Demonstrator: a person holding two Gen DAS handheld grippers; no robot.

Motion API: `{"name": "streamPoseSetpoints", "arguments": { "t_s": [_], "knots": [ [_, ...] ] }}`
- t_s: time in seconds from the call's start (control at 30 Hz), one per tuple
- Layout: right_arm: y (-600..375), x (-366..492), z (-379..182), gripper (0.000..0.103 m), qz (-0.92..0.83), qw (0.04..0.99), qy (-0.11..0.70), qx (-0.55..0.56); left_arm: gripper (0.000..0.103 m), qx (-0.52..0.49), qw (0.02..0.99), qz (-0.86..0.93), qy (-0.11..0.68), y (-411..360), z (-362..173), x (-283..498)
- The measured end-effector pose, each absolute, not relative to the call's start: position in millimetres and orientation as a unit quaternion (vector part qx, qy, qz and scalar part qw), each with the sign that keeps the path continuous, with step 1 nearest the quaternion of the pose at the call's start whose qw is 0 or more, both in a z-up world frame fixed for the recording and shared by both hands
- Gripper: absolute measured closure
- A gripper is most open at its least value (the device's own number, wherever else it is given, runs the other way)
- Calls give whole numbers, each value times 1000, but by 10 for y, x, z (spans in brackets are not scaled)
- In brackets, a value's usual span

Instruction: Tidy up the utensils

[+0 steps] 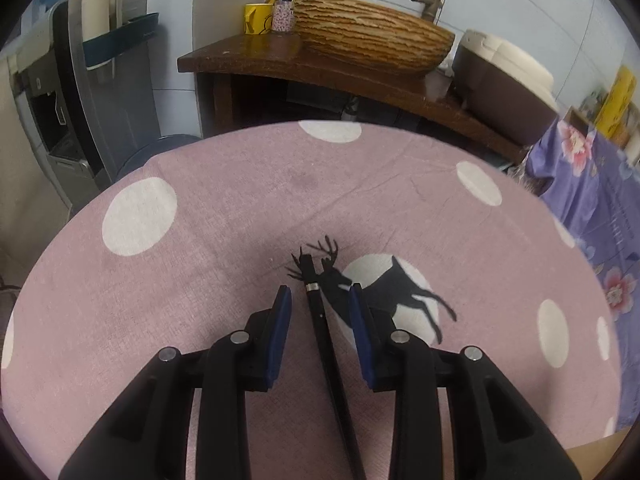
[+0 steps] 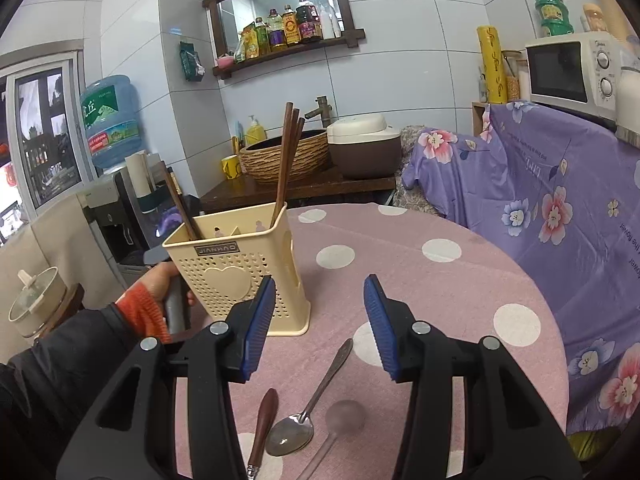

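Observation:
In the left wrist view my left gripper (image 1: 320, 294) is open just above the pink dotted tablecloth (image 1: 224, 208). A black chopstick (image 1: 320, 320) with a silver band lies on the cloth between its jaws, untouched. In the right wrist view my right gripper (image 2: 320, 286) is open and empty above the table. Below it lie a metal spoon (image 2: 308, 408), a brown wooden-handled utensil (image 2: 264, 424) and a clear plastic spoon (image 2: 340, 424). A cream perforated utensil holder (image 2: 240, 276) stands to the left with several brown chopsticks (image 2: 286, 160) upright in it.
A hand in an orange cuff (image 2: 156, 300) holds the other gripper's handle beside the holder. A purple floral cloth (image 2: 560, 208) covers furniture at the right. A wooden counter (image 1: 280, 60) with a woven basin (image 1: 372, 36) and rice cooker (image 2: 364, 144) stands behind the table.

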State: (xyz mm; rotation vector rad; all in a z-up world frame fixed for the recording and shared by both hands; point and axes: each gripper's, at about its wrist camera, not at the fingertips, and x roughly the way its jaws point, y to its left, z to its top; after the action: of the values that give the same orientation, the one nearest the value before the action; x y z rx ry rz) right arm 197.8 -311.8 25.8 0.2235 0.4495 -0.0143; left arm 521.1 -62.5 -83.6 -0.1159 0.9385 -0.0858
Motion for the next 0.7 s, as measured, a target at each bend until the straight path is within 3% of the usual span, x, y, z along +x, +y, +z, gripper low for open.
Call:
{"name": "streamPoseSetpoints", "arguments": {
  "t_s": [0.1, 0.2, 0.47, 0.7],
  "knots": [
    [-3117, 1946, 300, 56, 3, 969, 218, 118, 78, -21, 893, -28, 448, -676, -854, 5196],
    [-3104, 1909, 334, 56, 4, 970, 213, 120, 91, -2, 896, -9, 444, -667, -867, 5184],
    [-3154, 1829, 349, 56, 0, 970, 206, 133, 94, 14, 898, 2, 439, -626, -867, 5139],
    [-3122, 1735, 337, 56, 5, 968, 205, 142, 95, -32, 906, -16, 421, -310, -672, 4811]
  ]
}}
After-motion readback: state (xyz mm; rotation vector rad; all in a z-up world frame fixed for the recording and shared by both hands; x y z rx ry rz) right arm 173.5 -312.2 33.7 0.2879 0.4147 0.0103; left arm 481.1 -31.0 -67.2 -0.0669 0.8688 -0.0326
